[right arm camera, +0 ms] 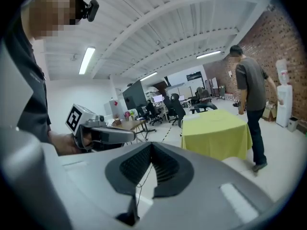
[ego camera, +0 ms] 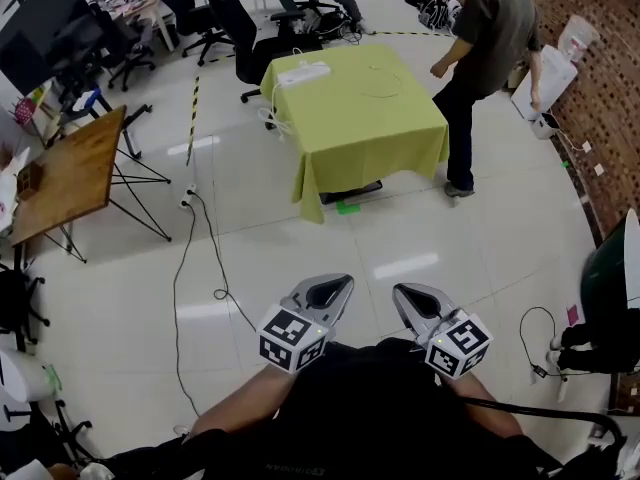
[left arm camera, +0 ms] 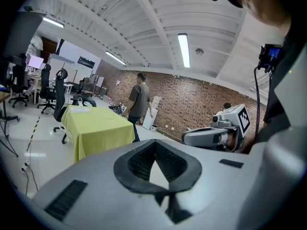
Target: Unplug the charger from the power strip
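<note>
Approach stage: left gripper (ego camera: 327, 290) and right gripper (ego camera: 414, 299), jaws closed on nothing, are held low before the body, since the white power strip (ego camera: 303, 71) lies well apart on the green-clothed bench (ego camera: 385, 133); its charger is too small to discern.

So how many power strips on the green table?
1. The power strip lies at the far left corner of the table in the head view; none seems hidden on top.
</note>
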A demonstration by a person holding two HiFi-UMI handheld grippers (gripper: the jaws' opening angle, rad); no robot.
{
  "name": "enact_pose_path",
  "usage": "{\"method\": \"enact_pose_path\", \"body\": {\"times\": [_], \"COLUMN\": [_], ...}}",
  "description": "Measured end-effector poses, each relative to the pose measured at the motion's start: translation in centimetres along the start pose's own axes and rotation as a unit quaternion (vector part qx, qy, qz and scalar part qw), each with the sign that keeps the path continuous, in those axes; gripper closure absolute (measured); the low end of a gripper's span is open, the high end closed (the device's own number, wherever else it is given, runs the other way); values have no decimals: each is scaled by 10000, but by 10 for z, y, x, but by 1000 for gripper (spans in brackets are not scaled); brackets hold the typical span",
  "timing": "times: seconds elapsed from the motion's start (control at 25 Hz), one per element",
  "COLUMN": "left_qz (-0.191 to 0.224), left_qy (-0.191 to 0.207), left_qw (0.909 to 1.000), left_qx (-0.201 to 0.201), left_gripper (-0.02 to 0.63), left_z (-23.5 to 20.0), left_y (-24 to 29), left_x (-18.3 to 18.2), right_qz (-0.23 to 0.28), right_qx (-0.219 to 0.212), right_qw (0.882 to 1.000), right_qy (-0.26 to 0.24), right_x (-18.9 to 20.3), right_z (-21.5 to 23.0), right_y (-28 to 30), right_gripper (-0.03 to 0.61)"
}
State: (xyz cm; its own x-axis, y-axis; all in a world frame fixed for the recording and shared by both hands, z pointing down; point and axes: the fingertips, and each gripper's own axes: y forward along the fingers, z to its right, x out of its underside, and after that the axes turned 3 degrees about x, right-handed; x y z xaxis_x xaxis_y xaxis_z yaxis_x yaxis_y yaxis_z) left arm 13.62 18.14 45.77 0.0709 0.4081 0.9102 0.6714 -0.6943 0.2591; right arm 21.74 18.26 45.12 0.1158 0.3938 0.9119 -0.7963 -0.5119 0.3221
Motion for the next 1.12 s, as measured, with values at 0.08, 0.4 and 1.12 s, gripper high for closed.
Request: {"method": "enact_pose_path", "body": {"times": [0.08, 0.4, 1.12], "left_qz": [23, 80, 478], "left_qy": [-94, -303, -70], "left_qw": [9999, 9990, 9767], "left_qx": [-80, -329, -2092], "left_gripper": [607, 607, 607], "left_z": [-23, -89, -249], "left_y": [-2, 10, 86], "left_x": [-6, -25, -138], "right_qz": [-80, -282, -146], "right_qx": [-53, -373, -1880], "right_qw": [9999, 9988, 9814], "right_qy": [-36, -111, -354], "right_x": [-9, -34, -131], "right_z": [0, 24, 152], "right_y": [19, 97, 260], "right_gripper": [577, 575, 577]}}
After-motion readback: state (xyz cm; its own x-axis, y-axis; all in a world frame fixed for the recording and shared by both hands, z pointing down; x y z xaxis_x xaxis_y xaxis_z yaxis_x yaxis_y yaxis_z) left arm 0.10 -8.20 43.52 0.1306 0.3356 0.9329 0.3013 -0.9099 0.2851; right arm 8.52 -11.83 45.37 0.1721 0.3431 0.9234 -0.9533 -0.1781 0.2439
